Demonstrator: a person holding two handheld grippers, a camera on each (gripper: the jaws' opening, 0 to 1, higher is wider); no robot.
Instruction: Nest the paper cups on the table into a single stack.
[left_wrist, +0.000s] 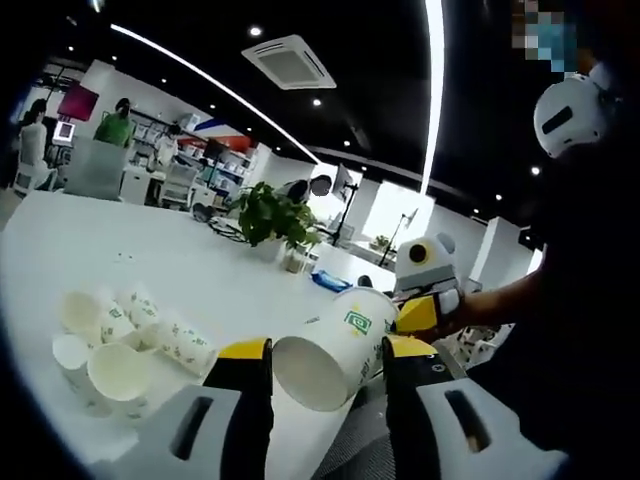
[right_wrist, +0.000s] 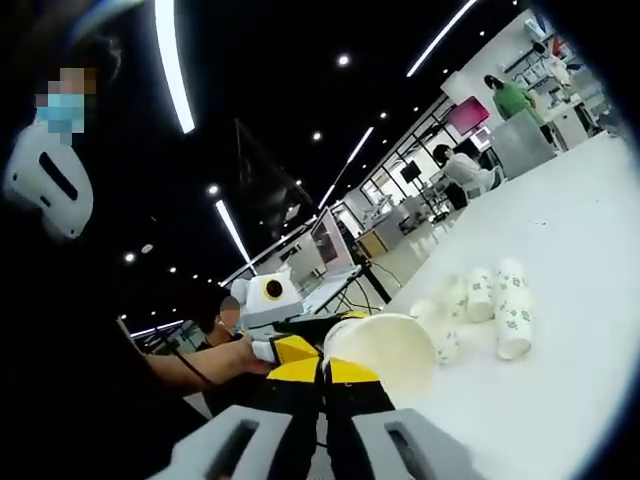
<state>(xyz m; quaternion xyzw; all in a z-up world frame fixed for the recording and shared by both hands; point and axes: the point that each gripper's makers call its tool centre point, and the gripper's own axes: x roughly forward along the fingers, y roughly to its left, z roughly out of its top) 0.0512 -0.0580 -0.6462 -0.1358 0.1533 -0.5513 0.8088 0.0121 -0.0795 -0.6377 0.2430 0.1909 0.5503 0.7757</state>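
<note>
A white paper cup with a green logo (left_wrist: 335, 350) is held off the table on its side, its open mouth facing the left gripper view. My left gripper (left_wrist: 325, 350) is shut on it, one jaw on each side of the cup. My right gripper (left_wrist: 418, 315) reaches in from the right and meets the cup's base end. In the right gripper view my right gripper (right_wrist: 325, 372) has its jaws pressed together at the edge of the cup (right_wrist: 385, 350). Several loose paper cups (left_wrist: 120, 340) lie in a heap on the white table (left_wrist: 150, 250); the heap (right_wrist: 490, 300) lies beyond the held cup.
A potted plant (left_wrist: 270, 215) stands farther back on the table. The person's dark sleeve (left_wrist: 580, 330) and hand are close on the right. People and desks (right_wrist: 480, 165) stand in the office behind. The table (right_wrist: 580, 230) stretches wide past the heap.
</note>
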